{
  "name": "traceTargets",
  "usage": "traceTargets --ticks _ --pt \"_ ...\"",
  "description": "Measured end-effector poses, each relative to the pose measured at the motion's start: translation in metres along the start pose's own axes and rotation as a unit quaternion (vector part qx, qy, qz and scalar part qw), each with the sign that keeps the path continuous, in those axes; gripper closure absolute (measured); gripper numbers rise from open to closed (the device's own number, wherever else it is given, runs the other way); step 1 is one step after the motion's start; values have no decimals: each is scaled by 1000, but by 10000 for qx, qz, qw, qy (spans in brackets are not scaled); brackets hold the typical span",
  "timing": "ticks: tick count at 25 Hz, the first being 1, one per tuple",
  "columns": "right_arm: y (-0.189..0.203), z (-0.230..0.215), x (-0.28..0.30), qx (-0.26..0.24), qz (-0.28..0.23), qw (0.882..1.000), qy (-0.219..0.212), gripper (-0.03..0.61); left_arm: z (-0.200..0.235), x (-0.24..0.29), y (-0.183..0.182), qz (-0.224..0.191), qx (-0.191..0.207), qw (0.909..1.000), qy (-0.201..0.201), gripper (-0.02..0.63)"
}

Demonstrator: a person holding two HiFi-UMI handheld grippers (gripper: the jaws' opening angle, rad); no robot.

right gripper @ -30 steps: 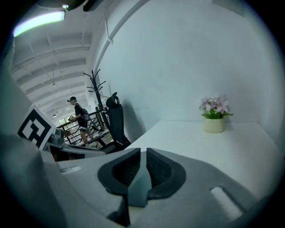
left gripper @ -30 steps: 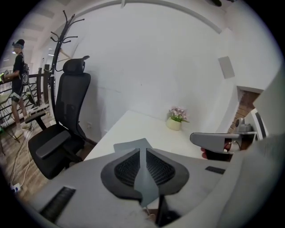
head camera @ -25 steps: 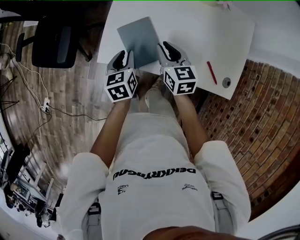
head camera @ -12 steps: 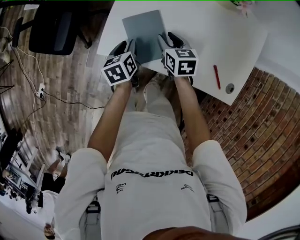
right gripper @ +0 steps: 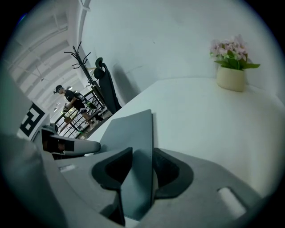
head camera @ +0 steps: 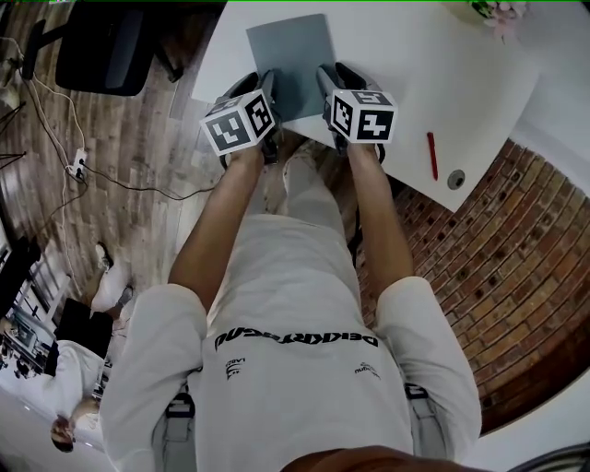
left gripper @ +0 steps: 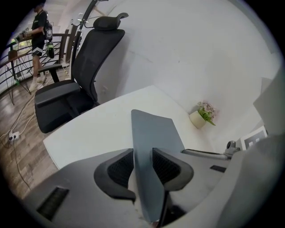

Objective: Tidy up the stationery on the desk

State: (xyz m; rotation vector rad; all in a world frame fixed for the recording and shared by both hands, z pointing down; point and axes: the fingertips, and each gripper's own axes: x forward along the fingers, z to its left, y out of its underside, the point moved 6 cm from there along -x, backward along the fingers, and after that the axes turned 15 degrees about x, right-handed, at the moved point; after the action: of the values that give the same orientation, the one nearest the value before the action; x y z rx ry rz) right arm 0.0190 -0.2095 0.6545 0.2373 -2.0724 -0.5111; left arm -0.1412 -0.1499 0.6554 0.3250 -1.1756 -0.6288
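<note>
Both my tongs are clamped on the grey notebook (head camera: 293, 63). Left tongs (head camera: 268, 92) pinch its near-left corner, right tongs (head camera: 324, 85) its near-right corner.

Left gripper view: the left tongs (left gripper: 144, 168) have both pads pressed on the notebook (left gripper: 153, 133), which runs edge-on between them. Right gripper view shows the same: the right tongs (right gripper: 140, 168) are closed on the notebook's (right gripper: 131, 133) near edge, no gap at either pad.

The notebook's near edge is at the near edge of the white tabletop (head camera: 415, 64), in front of me, and the rest reaches out over the tabletop. I can't tell whether its far end rests on the surface or is held just clear of it.

On the tabletop, right of my right tongs and well apart from the notebook: a red pen (head camera: 431, 155), and just beyond it a small round grey thing (head camera: 455, 179) near the corner. A flower pot (head camera: 499, 15) sits at the far right, also seen in the left gripper view (left gripper: 201, 116) and the right gripper view (right gripper: 231, 73).

A black office chair (head camera: 100, 53) stands on the wood floor, left of the tabletop.
</note>
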Motion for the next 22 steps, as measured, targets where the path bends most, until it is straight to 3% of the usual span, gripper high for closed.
traceTargets --ticks 14,22 --pt "4 -1 -1 178 -20 9998 65 459 -4 6 0 153 121 9998 82 485" --pt "1 -26 -17 542 -234 9977 328 466 -29 22 -11 240 440 9979 400 485"
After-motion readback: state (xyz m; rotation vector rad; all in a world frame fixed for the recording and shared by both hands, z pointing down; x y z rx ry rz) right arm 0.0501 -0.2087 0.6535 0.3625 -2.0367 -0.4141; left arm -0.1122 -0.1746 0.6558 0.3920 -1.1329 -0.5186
